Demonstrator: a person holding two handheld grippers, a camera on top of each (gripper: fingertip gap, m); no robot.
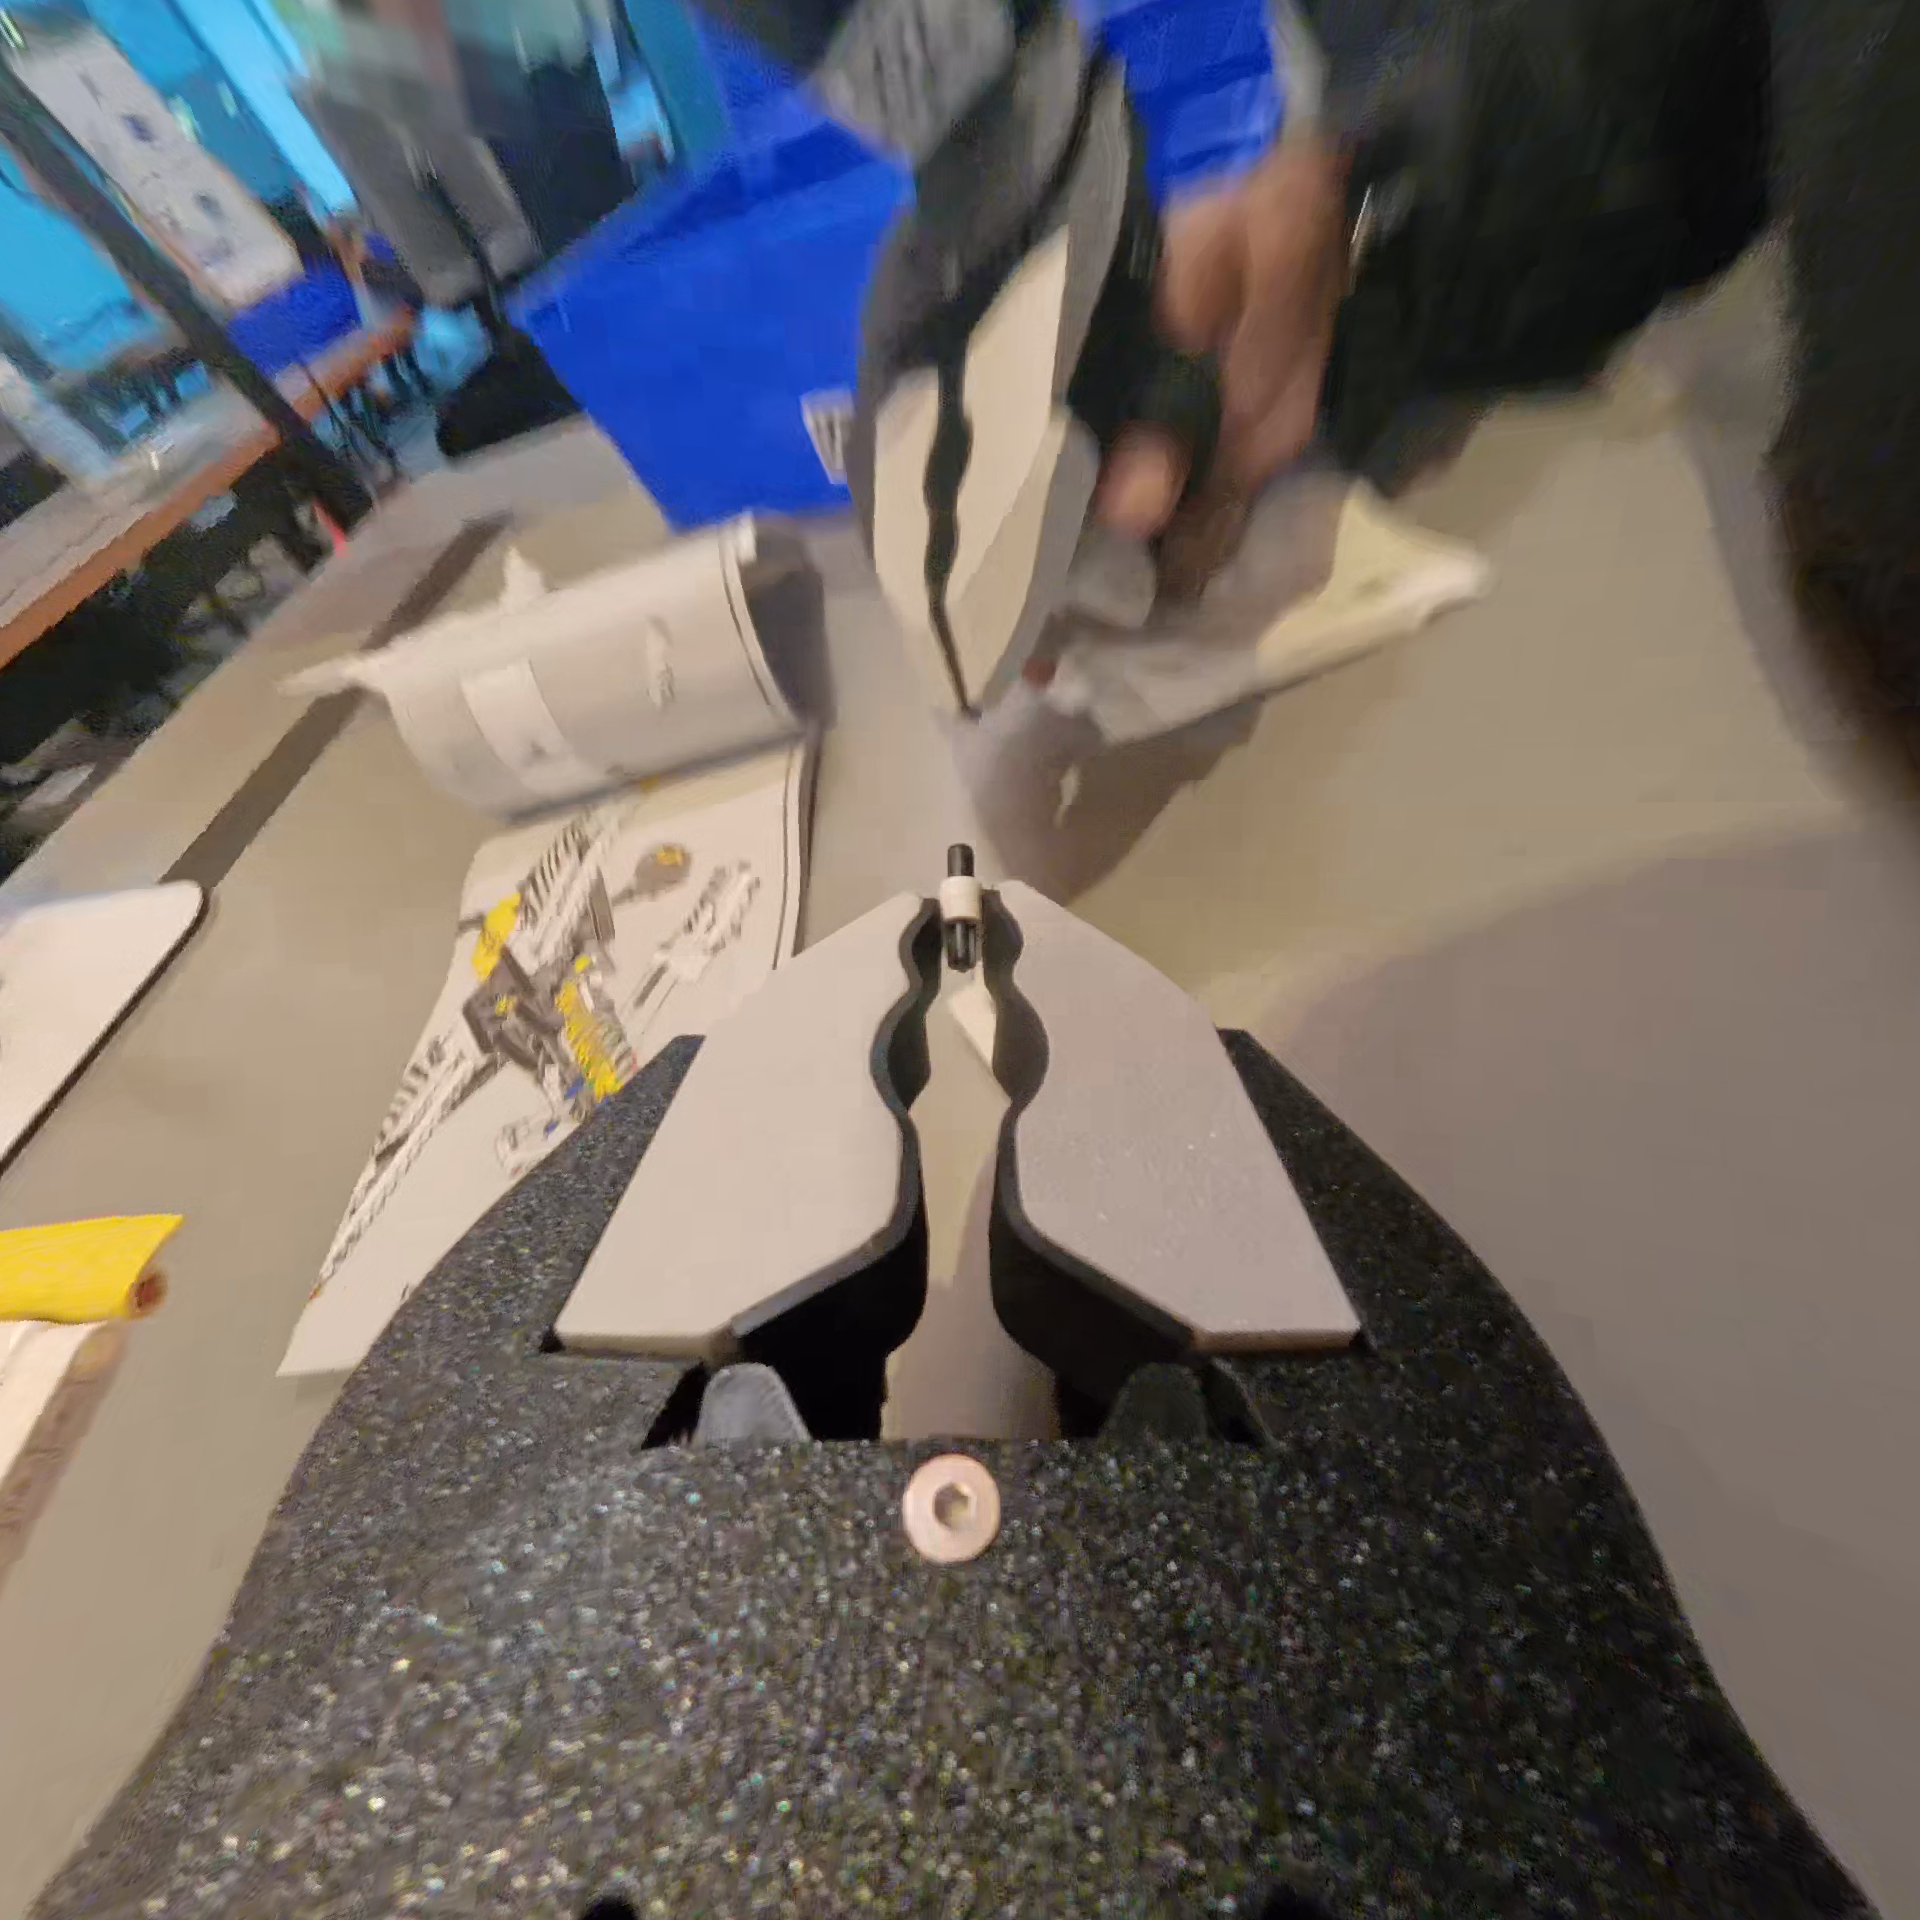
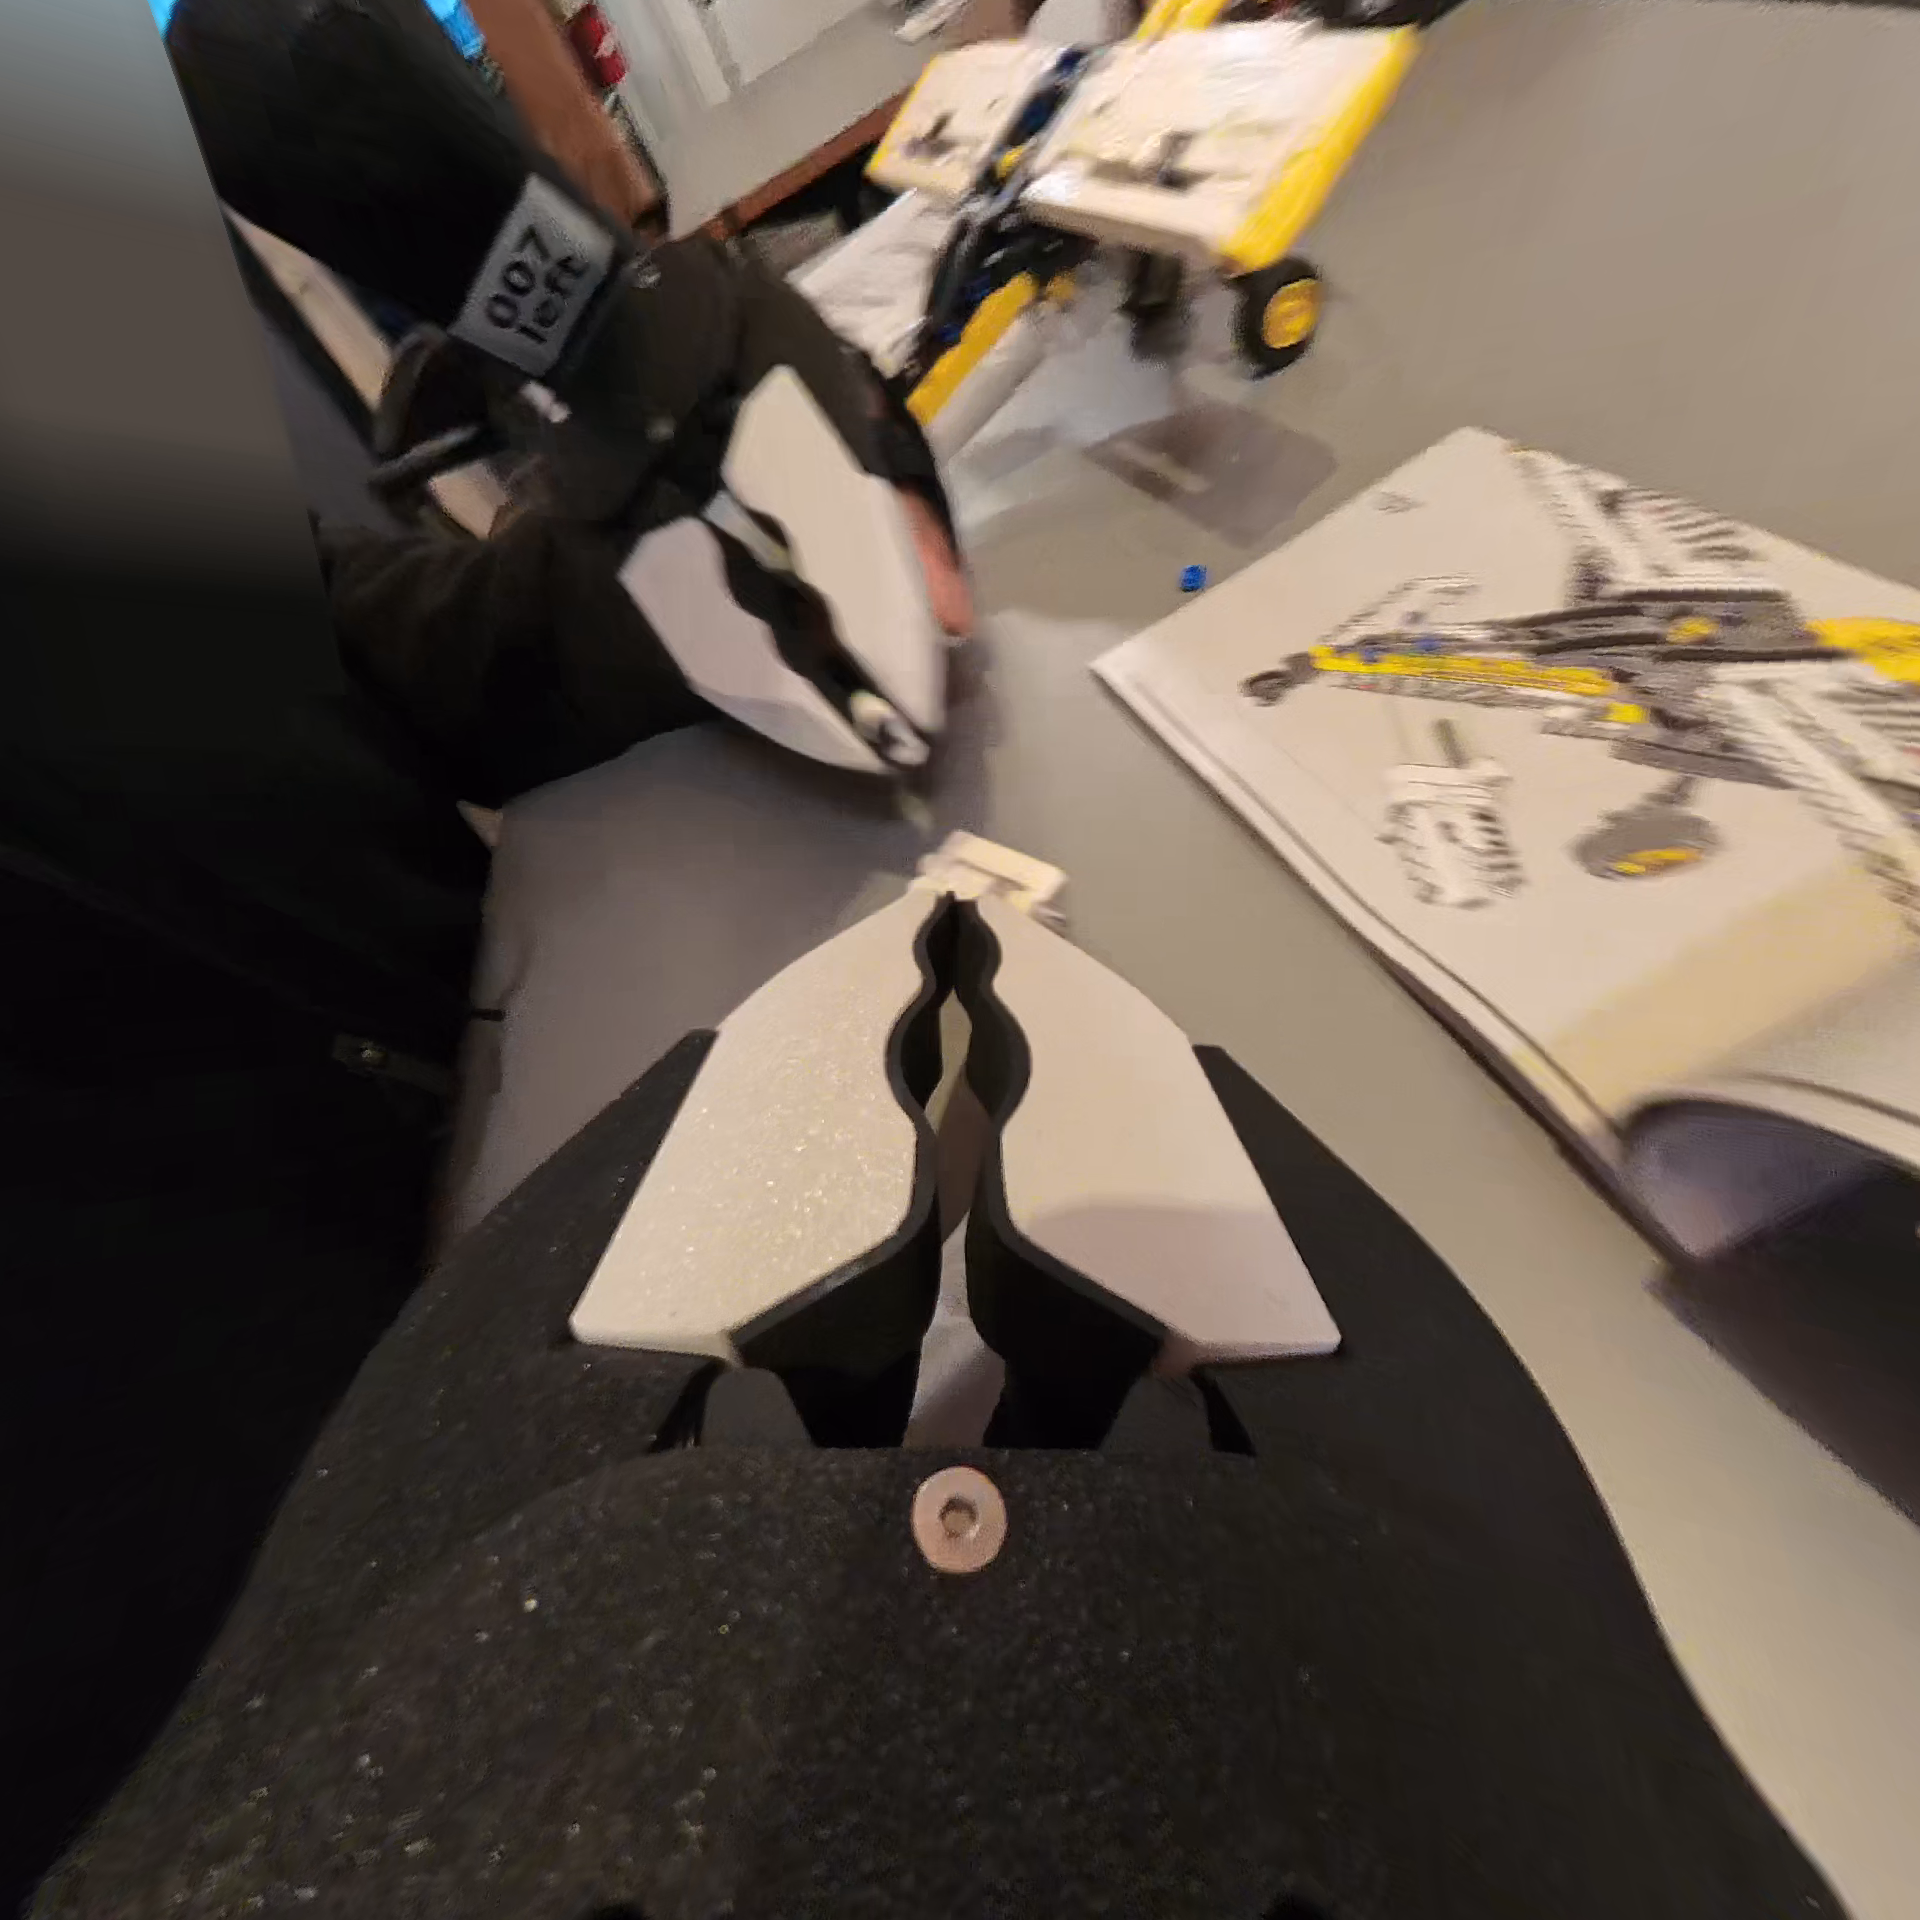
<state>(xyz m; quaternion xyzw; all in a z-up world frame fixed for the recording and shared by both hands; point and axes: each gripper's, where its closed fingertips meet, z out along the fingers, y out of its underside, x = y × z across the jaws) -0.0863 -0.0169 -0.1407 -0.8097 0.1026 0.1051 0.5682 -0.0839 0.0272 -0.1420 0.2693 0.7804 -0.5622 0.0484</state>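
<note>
My left gripper point(image 1: 961, 906) is shut on a small black pin with a white bush point(image 1: 958, 896), which stands upright between the fingertips just above the grey table point(image 1: 1351, 935). It also shows in the right wrist view point(image 2: 896, 740), with the same pin point(image 2: 868, 715) at its tips. My right gripper point(image 2: 951, 906) has its fingertips closed together. A small flat white piece point(image 2: 997, 881) sits right at their ends, low over the table; I cannot tell whether it is pinched. In the left wrist view the right gripper point(image 1: 961, 698) points down at the table, held by a gloved hand point(image 1: 1236, 343).
An open instruction booklet point(image 2: 1558, 790) lies to the right, also seen in the left wrist view point(image 1: 623, 956). A yellow and white wheeled model point(image 2: 1143, 177) stands at the back. A small blue piece point(image 2: 1193, 577), a curled white booklet point(image 1: 582, 675), a crumpled bag point(image 1: 1299, 613) and a blue bin point(image 1: 717, 343) are nearby. There is about 5 cm between the tips of the two grippers. Between my left fingertips and the small flat white piece point(image 2: 997, 881) there is roughly 5 cm.
</note>
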